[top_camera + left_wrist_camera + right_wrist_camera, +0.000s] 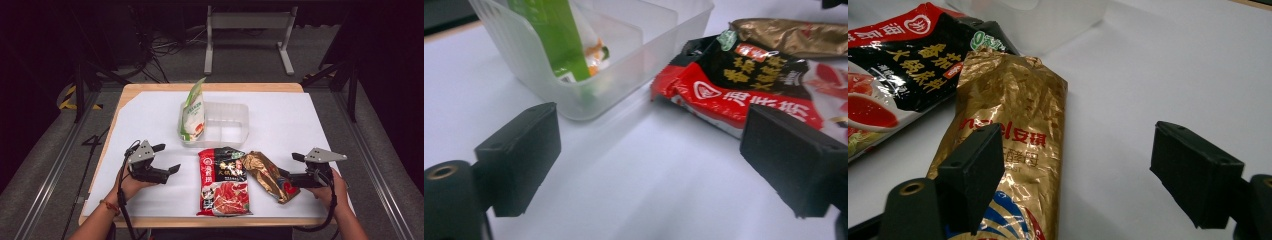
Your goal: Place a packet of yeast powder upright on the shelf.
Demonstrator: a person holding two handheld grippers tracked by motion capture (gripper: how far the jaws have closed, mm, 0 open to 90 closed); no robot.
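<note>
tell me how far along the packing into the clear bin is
Done: the green pouch stands in the left compartment of the clear bin. In hand: nothing is gripped. The left tool is open over bare table beside the red and black packet; the right tool is open at the gold packet. Left: both packets lie on the table in front of the bin, and its right compartment is empty.

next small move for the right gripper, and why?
Probably ease the right gripper sideways over the gold packet and close. Its jaws stand open with nothing pressed between them, and the packet lies flat on the white sheet under only one jaw. The green pouch already stands in the clear bin, so packing seems underway.
</note>
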